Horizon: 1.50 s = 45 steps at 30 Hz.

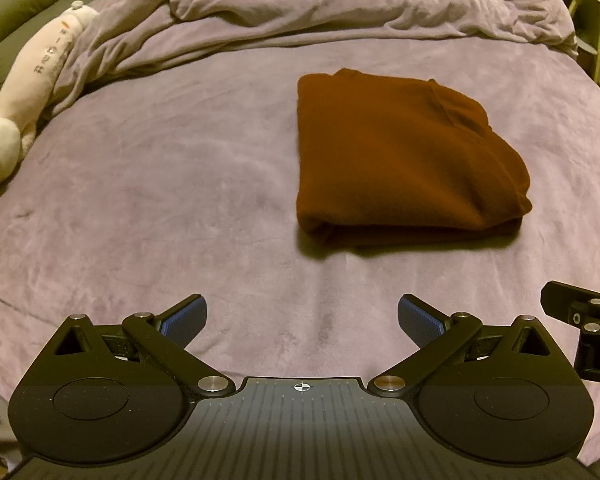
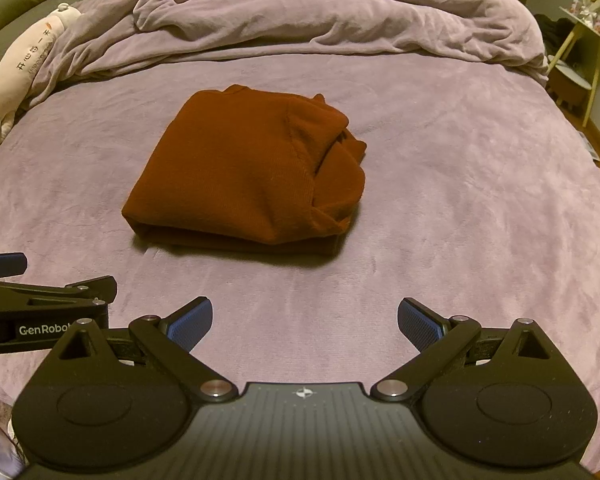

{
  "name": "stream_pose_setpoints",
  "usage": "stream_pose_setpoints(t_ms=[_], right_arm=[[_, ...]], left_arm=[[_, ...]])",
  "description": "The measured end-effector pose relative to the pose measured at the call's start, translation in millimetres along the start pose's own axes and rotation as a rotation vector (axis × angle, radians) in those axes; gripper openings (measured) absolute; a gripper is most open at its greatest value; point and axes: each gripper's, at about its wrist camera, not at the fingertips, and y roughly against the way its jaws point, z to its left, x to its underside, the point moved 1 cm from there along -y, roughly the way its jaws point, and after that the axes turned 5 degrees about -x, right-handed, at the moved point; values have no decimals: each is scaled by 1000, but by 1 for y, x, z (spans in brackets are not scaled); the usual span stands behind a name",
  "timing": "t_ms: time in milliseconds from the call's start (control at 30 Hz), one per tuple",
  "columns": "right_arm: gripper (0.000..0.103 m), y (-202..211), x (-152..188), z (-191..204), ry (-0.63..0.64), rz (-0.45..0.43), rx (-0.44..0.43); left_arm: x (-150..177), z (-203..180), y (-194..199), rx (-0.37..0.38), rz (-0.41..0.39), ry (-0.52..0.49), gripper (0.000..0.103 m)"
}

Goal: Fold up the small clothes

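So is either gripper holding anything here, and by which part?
Nothing is held. The left gripper and right gripper are both open and empty, short of the folded rust-brown garment on the bed.

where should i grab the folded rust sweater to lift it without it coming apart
Probably the thick folded edge nearest the grippers, coming in low from the front. On the rust sweater that edge stacks the layers together, while the right side shows loose bunched folds that could spill open.

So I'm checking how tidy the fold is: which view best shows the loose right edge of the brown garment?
The right wrist view: the brown garment sits near centre, its bunched right-side layers clearly separated. In the left wrist view the garment lies off to the right, that edge rounded and its layers hard to tell apart.
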Motion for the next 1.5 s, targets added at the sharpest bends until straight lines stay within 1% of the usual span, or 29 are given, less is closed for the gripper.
stream_pose_setpoints(t_ms=[633,1133,1500], right_arm=[[99,1,1,0,-3,-1,-4],[99,2,2,1,5,1,-4],[99,1,3,0,4,1,-5]], left_arm=[[1,0,0,-2,3,-2,103],[2,4,-1,7,15,23,103],[4,0,2,-14,1,-9,103]])
